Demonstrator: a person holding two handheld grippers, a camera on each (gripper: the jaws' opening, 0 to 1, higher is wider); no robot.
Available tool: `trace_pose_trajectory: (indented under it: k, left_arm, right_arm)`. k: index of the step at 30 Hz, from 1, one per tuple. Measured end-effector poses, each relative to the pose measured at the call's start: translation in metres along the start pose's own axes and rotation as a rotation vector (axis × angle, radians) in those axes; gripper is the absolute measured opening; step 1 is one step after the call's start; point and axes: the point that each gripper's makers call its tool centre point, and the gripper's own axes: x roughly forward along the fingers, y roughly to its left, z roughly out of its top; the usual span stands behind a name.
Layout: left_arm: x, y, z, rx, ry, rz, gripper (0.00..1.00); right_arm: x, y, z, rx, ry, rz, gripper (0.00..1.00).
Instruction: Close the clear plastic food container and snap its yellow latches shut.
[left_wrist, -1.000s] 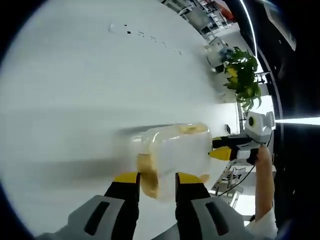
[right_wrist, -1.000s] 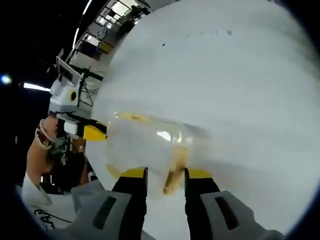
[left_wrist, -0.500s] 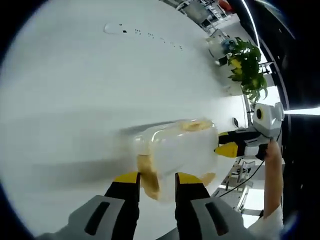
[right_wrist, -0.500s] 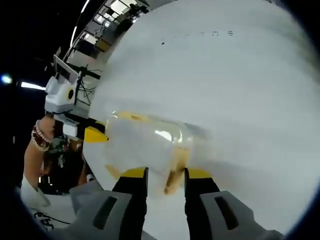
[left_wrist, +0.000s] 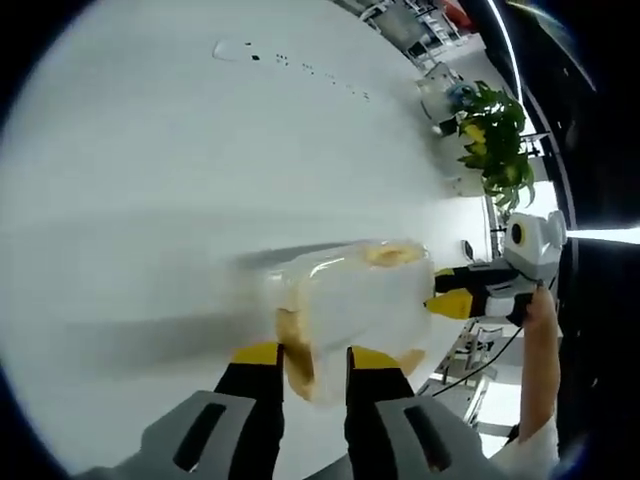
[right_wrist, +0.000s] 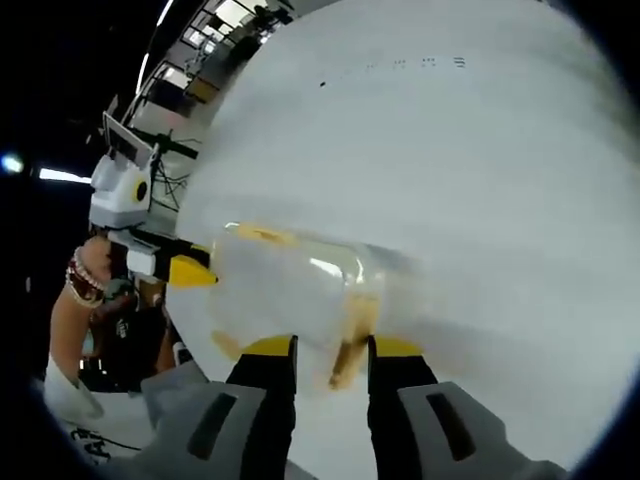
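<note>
While both views barely shift, left gripper (left_wrist: 313, 357) and right gripper (right_wrist: 331, 350) stay clamped on container (left_wrist: 350, 305) ends, lower centre; latching unfinished.

Office or lab workspace.
Broad white desk (left_wrist: 200, 180), potted plant (left_wrist: 492, 140), metal shelving (right_wrist: 215, 40), ceiling strip lights (right_wrist: 60, 174).

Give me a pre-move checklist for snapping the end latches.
1. Container resting on the white table: ok.
2. Left gripper jaws straddling the near-end yellow latch: ok.
3. Right gripper jaws straddling the opposite-end latch: ok.
4. Lid fully seated: cannot tell, clear plastic blurred.
5. Latches snapped shut: cannot tell.
6. Jaws actually pinching the latches: cannot tell.
</note>
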Motion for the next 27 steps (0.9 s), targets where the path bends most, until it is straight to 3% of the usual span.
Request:
trace_pose_trajectory:
  k: [12, 19, 21, 27]
  left_arm:
    - [0.008, -0.009, -0.006, 0.015, -0.004, -0.004, 0.14]
    - [0.01, -0.01, -0.006, -0.02, -0.011, -0.019, 0.15]
    - [0.011, -0.017, -0.015, -0.018, -0.015, -0.019, 0.15]
    - [0.012, -0.021, -0.018, -0.016, -0.01, -0.009, 0.15]
  right_arm:
    - [0.001, -0.005, 0.003, 0.013, -0.001, 0.011, 0.21]
    - [0.0, -0.006, 0.004, 0.091, -0.021, 0.037, 0.19]
    - [0.0, -0.006, 0.004, 0.118, -0.028, 0.049, 0.19]
    - [0.001, -0.007, 0.004, 0.165, -0.03, 0.073, 0.18]
